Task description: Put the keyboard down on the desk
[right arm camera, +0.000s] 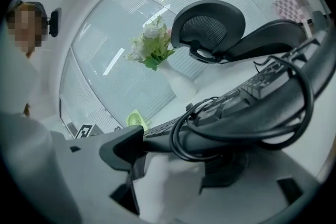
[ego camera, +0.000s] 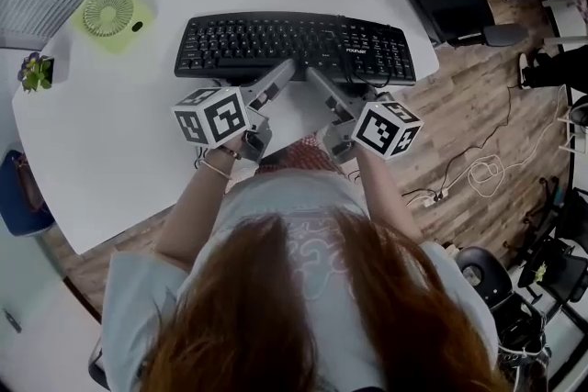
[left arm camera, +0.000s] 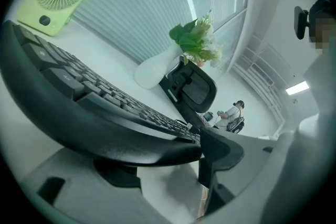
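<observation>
Keyboard [ego camera: 294,46] on desk [ego camera: 119,133], edge between spread fingers [ego camera: 274,80]

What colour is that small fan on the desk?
Pale yellow-green; the square fan shows best in head view.

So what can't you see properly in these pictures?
Letters on the keyboard keys: too small in the head view, blurred in both gripper views.
Far end of the cable: only a loop shows, right gripper view.
Near edge of the desk: under the person's hair, head view.
The flowers: cut off by the head view's top edge.
</observation>
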Tool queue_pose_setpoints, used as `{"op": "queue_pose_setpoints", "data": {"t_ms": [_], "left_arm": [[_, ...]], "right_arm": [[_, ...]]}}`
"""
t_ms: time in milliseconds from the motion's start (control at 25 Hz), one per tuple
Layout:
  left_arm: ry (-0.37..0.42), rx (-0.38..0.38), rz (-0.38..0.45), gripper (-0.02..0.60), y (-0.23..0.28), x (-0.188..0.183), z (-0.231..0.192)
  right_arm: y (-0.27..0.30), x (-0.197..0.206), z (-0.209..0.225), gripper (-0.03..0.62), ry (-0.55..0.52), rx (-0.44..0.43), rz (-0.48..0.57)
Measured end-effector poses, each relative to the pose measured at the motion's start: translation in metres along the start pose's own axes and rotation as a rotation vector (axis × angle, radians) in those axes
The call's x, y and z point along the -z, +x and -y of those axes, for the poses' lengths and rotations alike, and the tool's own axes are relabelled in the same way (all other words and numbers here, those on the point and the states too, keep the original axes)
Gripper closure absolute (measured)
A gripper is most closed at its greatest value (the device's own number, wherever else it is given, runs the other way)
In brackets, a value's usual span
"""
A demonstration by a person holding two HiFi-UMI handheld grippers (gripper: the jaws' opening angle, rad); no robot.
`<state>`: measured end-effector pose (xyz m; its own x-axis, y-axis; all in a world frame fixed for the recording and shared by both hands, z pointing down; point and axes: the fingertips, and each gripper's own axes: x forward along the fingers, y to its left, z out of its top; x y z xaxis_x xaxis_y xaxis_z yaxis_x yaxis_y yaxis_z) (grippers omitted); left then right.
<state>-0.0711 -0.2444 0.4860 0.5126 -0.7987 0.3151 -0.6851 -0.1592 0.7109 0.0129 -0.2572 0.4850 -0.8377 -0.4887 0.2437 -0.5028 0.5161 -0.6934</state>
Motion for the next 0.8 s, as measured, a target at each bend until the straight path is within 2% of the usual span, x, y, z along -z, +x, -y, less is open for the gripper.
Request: {"op": "queue_pose_setpoints", "data": {"t_ms": [200,360,560,800], "left_arm": [[0.03,0.044,-0.054,0.259,-0.008,0.007,0.004],[0.087,0.075,-0.109,0.259,-0.013,0.013,0.009],[0.132,0.064,-0.11,0.261,-0.017,0.014,0.01],[0.229,0.033,-0.112,0.261,-0.022,0.019,0.012]], "right_arm": [[-0.002,0.007,-0.008,0.258,-0.036,-0.05,-0.047],[-0.003,0.008,-0.009,0.258,-0.052,-0.071,-0.066],[-0.004,0.008,-0.011,0.26,-0.056,-0.07,-0.071],[-0.008,0.018,-0.015,0.276,-0.115,-0.085,-0.123]]}}
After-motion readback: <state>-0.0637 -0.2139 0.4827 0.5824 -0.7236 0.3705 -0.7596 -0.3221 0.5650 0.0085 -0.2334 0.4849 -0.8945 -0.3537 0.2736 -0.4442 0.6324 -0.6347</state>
